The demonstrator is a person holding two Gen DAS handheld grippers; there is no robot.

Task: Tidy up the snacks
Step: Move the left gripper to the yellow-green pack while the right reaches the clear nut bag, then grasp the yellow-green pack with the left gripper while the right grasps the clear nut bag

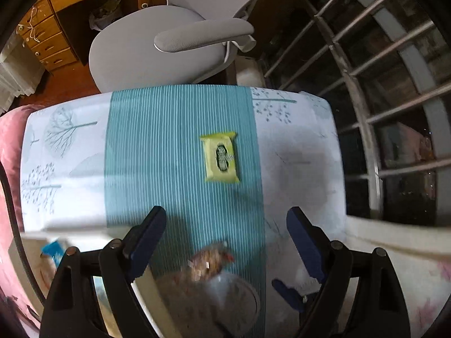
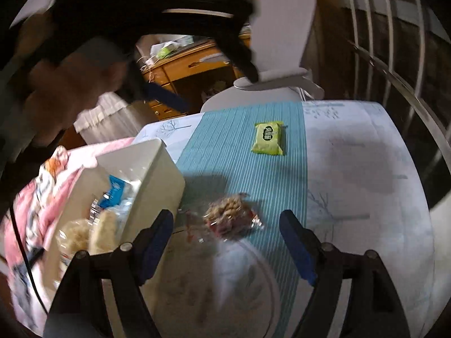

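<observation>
A yellow-green snack packet (image 1: 221,156) (image 2: 267,138) lies flat on the teal striped runner (image 1: 157,146) (image 2: 225,152). Nearer to me, a clear bag of brown snacks (image 1: 210,262) (image 2: 231,215) rests on the runner, blurred in both views. My left gripper (image 1: 225,225) hangs open above that bag with nothing between its pads. My right gripper (image 2: 225,225) is open too, just short of the same bag. A white bin (image 2: 152,174) (image 1: 28,242) at the left holds a blue packet (image 2: 114,191) (image 1: 52,249) and pale snacks (image 2: 104,233).
The table wears a white cloth with tree prints (image 1: 298,152) (image 2: 360,163). A grey office chair (image 1: 141,45) (image 2: 282,56) stands at its far edge. Window bars (image 1: 380,70) run along the right. Wooden drawers (image 1: 48,39) are behind, and a pink cloth (image 2: 36,197) lies left of the bin.
</observation>
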